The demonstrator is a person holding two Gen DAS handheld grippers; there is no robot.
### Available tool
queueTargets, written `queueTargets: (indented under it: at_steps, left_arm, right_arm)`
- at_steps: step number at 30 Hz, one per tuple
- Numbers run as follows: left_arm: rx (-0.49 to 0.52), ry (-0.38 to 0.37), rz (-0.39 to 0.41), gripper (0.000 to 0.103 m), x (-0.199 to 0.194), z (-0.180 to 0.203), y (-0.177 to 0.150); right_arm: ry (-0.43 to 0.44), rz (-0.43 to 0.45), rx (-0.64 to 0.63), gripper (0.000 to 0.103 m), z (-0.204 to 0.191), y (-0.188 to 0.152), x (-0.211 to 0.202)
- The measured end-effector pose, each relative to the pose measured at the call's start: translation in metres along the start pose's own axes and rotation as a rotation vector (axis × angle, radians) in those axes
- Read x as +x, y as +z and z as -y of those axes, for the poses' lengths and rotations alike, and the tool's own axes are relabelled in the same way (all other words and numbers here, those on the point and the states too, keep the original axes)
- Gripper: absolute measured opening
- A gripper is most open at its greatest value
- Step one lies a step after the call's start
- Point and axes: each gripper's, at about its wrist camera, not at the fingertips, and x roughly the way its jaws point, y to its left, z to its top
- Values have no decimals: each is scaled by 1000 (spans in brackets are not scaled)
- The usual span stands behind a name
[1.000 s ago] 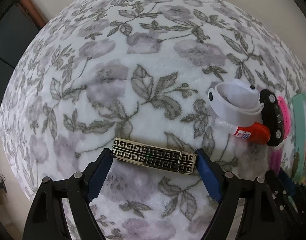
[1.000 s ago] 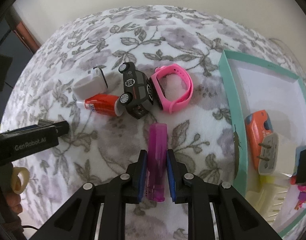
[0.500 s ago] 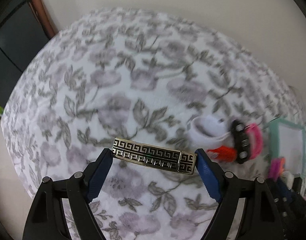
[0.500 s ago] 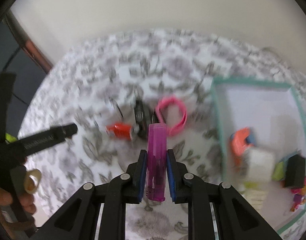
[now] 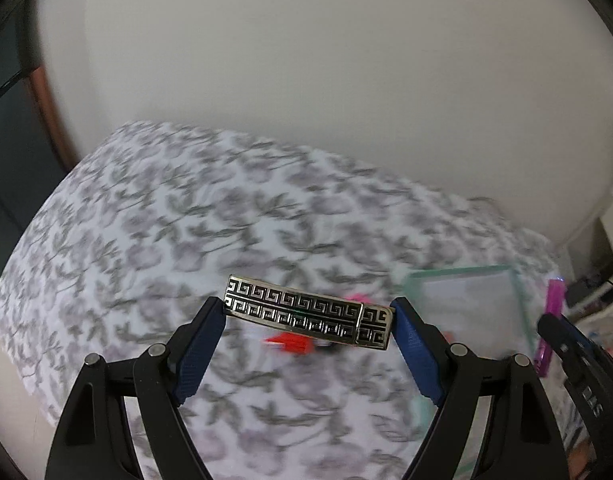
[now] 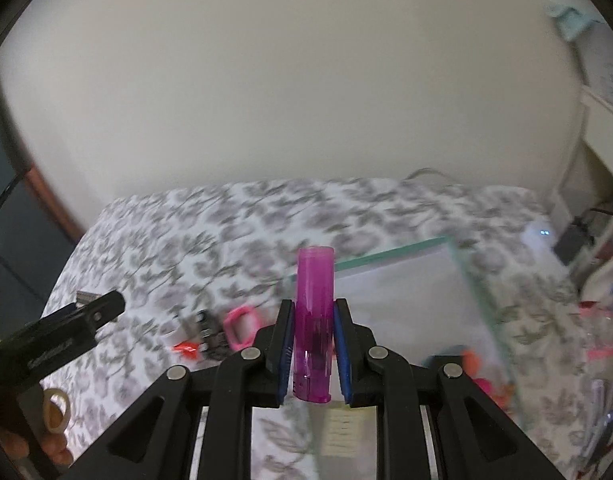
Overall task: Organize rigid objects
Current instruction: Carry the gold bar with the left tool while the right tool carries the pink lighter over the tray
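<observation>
My left gripper point(image 5: 308, 312) is shut on a flat black-and-gold bar with a Greek-key pattern point(image 5: 306, 311), held by its two ends, high above the flowered bedspread point(image 5: 146, 248). My right gripper point(image 6: 313, 312) is shut on a translucent magenta lighter point(image 6: 313, 320), upright between the pads, above the near-left edge of the teal-rimmed white box point(image 6: 390, 255). The box also shows in the left wrist view point(image 5: 458, 272), with the lighter point(image 5: 550, 324) at the right edge. The left gripper's arm point(image 6: 62, 340) shows at the left of the right wrist view.
On the bedspread lie a pink wristband point(image 6: 240, 326), a dark toy car point(image 6: 208, 330), a red tube point(image 6: 186, 348) and a white cap, all blurred. Orange and pink items point(image 6: 472, 360) lie in the box. A wall rises behind the bed. Shelves and clutter point(image 6: 602, 208) stand at right.
Both grippers have risen well above the bed with their objects. The right gripper has moved right, over the box's edge. The views now tilt up toward the wall.
</observation>
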Motion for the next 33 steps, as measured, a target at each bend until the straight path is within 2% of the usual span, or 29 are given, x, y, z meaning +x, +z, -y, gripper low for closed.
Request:
queueTargets:
  at_steps: [8, 14, 20, 26, 29, 33]
  left_arm:
    - [157, -71, 9, 84, -2, 85, -21]
    - [253, -110, -33, 84, 11, 137, -45]
    - [285, -154, -121, 84, 32, 164, -66]
    - [332, -152, -170, 85, 42, 184, -85]
    - [349, -140, -188, 85, 49, 190, -91]
    - [367, -137, -219, 85, 56, 197, -100]
  right_arm:
    - [-101, 40, 84, 20, 68, 5, -20]
    - [-196, 29, 107, 20, 112, 0, -18]
    - [-240, -46, 140, 20, 144, -11, 5]
    - [-292, -141, 144, 20, 166, -29, 35]
    - [-286, -141, 144, 20, 172, -36, 44]
    - [-258, -98, 160, 20, 179, -42, 52]
